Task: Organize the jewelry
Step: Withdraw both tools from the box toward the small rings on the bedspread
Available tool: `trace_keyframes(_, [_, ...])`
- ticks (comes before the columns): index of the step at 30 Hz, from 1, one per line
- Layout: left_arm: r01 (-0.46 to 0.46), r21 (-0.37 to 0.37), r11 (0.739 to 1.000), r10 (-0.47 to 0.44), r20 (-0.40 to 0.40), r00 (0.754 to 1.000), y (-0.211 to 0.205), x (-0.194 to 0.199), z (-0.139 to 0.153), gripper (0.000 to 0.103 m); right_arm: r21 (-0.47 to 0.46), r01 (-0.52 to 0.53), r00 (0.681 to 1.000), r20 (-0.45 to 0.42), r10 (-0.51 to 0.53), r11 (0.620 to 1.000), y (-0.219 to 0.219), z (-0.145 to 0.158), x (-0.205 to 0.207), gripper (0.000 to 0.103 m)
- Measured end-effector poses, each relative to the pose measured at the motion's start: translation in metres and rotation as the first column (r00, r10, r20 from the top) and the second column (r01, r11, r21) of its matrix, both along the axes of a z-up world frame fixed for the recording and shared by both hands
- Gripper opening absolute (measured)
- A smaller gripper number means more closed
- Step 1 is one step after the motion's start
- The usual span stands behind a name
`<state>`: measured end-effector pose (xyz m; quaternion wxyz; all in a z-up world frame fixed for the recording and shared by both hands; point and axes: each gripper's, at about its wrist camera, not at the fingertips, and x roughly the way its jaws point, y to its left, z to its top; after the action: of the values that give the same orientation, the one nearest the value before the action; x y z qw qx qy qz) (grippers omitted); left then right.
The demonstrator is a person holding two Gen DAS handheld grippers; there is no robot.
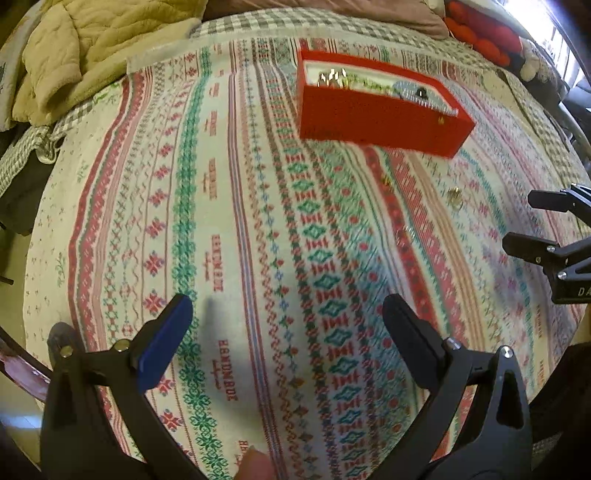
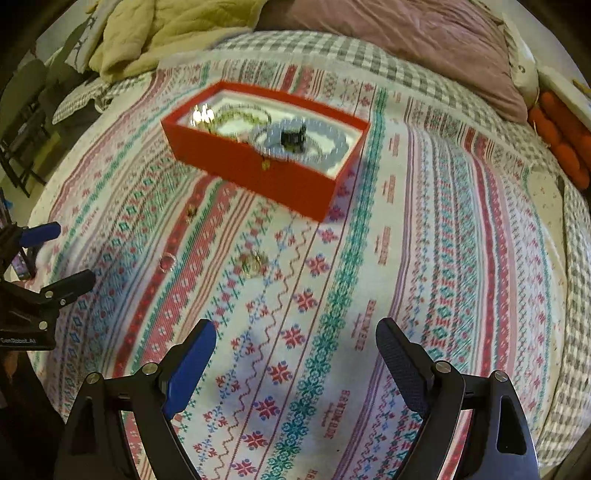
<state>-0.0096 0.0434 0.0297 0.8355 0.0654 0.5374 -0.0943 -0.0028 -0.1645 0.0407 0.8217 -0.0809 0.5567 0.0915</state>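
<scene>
Red box (image 2: 258, 173) sits on the patterned bedspread (image 2: 424, 258), well ahead of both tongs. Left tongs (image 1: 288, 328) spread wide, holding nothing, over bare cloth; right tongs (image 2: 295, 350) likewise wide apart and empty. Box is open-topped with a pale lining; inside lie a green bead string (image 2: 243, 112), a loop of grey-blue beads (image 2: 332, 144), a small dark piece (image 2: 293, 136) and something shiny at one corner (image 2: 202, 114), all blurred. Loose on the cloth between box and tongs: a gold ring (image 2: 255, 263), a thin clear ring (image 2: 167, 263), and a small gold piece (image 2: 191, 212), each apart from the others. Open cloth lies all round the box. Bed ends in a yellow quilt (image 2: 166, 33) and pink pillow (image 2: 406, 48).
</scene>
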Motion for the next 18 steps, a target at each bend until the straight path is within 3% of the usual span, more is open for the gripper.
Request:
trace_keyframes(4, [0.008,-0.008,1.000,-0.009,-0.020,1.000,0.000,-0.002,-0.014,0.102,-0.009,-0.003,1.000,-0.022,0.003,1.000,0.001,-0.020,-0.003,0.090])
trace_keyframes(8, [0.033,0.006,0.999,-0.033,0.013,0.999,-0.003,-0.005,-0.020,0.102,0.011,-0.005,0.999,-0.048,0.006,1.000,-0.003,-0.037,-0.003,0.090])
trace_keyframes(12, [0.050,0.014,0.999,-0.050,0.044,0.998,-0.006,-0.005,-0.024,0.103,0.044,-0.004,1.000,-0.029,0.005,0.999,-0.008,-0.039,-0.002,0.091])
trace_keyframes(15, [0.052,0.014,0.999,-0.052,0.077,0.996,-0.008,-0.007,-0.027,0.103,0.036,-0.010,1.000,0.005,0.010,0.999,-0.008,-0.044,-0.002,0.103])
trace_keyframes(18, [0.037,0.014,0.999,-0.039,0.104,0.994,-0.009,-0.006,-0.029,0.103,0.036,-0.013,0.999,0.048,0.011,0.999,-0.005,-0.047,0.000,0.103])
